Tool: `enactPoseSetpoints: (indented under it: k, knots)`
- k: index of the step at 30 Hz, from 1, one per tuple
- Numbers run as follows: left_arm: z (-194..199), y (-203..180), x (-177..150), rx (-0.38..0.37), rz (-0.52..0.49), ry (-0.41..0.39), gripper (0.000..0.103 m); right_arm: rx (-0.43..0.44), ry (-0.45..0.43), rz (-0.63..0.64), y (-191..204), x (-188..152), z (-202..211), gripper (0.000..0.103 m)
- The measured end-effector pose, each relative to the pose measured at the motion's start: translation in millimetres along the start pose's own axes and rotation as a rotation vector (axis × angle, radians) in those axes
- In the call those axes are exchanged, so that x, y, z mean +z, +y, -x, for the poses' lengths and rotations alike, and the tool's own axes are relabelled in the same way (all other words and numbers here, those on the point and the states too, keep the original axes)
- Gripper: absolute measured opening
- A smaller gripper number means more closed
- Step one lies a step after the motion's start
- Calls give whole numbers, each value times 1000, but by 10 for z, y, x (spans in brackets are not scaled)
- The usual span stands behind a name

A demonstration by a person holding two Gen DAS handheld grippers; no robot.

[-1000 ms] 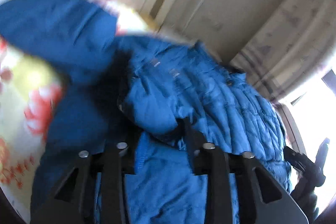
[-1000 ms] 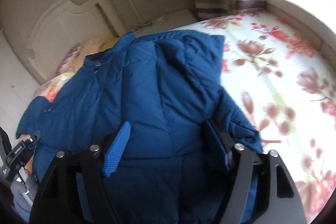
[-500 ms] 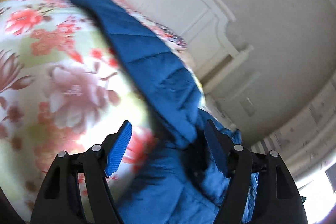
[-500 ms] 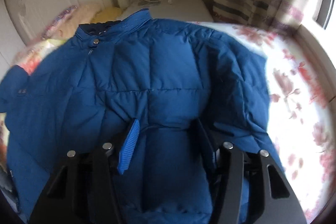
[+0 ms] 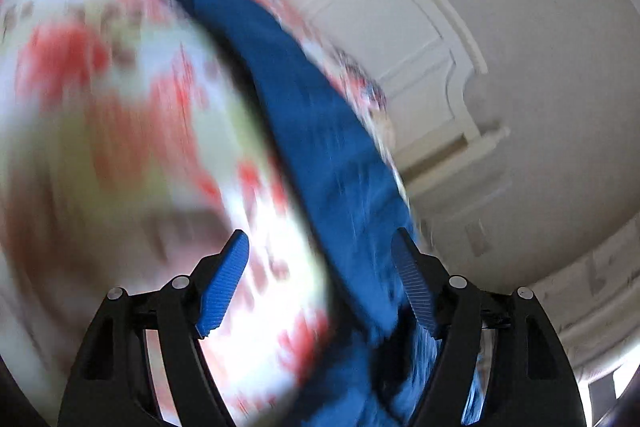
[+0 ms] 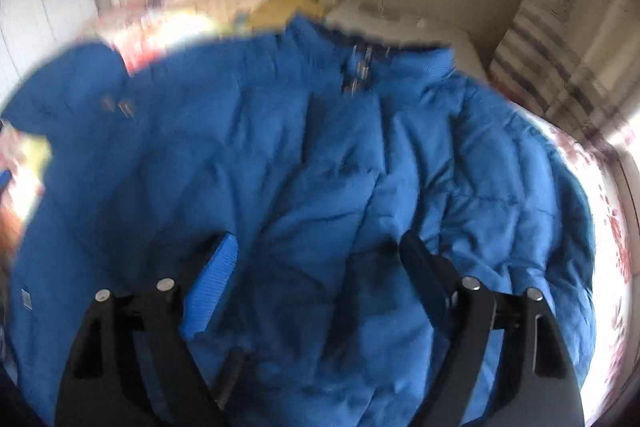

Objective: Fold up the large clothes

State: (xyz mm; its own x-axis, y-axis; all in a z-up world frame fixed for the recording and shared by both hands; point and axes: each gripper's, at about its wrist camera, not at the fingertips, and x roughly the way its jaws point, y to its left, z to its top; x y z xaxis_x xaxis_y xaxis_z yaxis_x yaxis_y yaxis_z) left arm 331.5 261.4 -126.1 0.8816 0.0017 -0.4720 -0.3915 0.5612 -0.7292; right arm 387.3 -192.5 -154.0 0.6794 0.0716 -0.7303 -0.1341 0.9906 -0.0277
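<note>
- The blue padded jacket lies spread on the flowered bedsheet, collar toward the headboard.
- My right gripper hovers over its lower front, jaws wide apart and holding nothing.
- My left gripper is also spread and empty; a jacket edge passes between its fingers.
- Risk, I think: the slippery, puffy fabric may slide out if I pinch too little.

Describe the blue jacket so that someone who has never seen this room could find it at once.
Start at the bed with the floral sheet below the cream headboard. Spread across that sheet lies the blue jacket, its collar toward the headboard end. It is the only plain blue, quilted, puffy thing there; the bedding around it is pale with red flowers.
</note>
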Motion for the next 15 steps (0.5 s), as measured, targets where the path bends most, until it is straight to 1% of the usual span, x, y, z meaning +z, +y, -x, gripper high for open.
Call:
enactPoseSetpoints:
  k: [1, 2, 3, 4, 5, 6, 7, 8, 11, 12, 13, 14, 15]
  knots:
    - [-2, 80, 240, 14, 24, -22, 73, 25, -42, 18, 48, -26, 93, 83]
    - [-12, 147, 386, 23, 48, -33, 74, 39, -53, 41, 99, -31, 113, 83]
    - [-35, 234, 545, 32, 82, -44, 76, 35, -53, 73, 164, -79, 96, 83]
    - [-64, 380, 744, 52, 128, -51, 76, 11, -45, 95, 191, -140, 27, 83]
    - [-111, 482, 869, 64, 163, -50, 76, 3, -30, 96, 193, -195, -53, 83]
    - [-156, 580, 980, 75, 200, -46, 76, 12, 5, 71, 148, -263, -185, 83]
    - [-248, 741, 1147, 60, 253, -32, 76, 25, 23, 46, 97, -262, -243, 83]
    - [-323, 799, 1241, 40, 270, -16, 76, 34, 13, 31, 125, -216, -187, 82]
    - [-493, 880, 1504, 18, 273, 10, 75, 50, 12, 14, 88, -240, -183, 83]
    - [-550, 880, 1562, 8, 268, 16, 70, 51, 9, 12, 82, -241, -182, 83]
    - [-608, 879, 1600, -3, 266, 24, 42, 50, 6, 12, 81, -237, -192, 82]
    - [-685, 885, 1611, 4, 272, 45, 28, 49, 0, 10, 85, -229, -209, 82]
    - [-724, 874, 1615, 34, 271, 50, 13, 47, -11, 3, 75, -232, -200, 82]
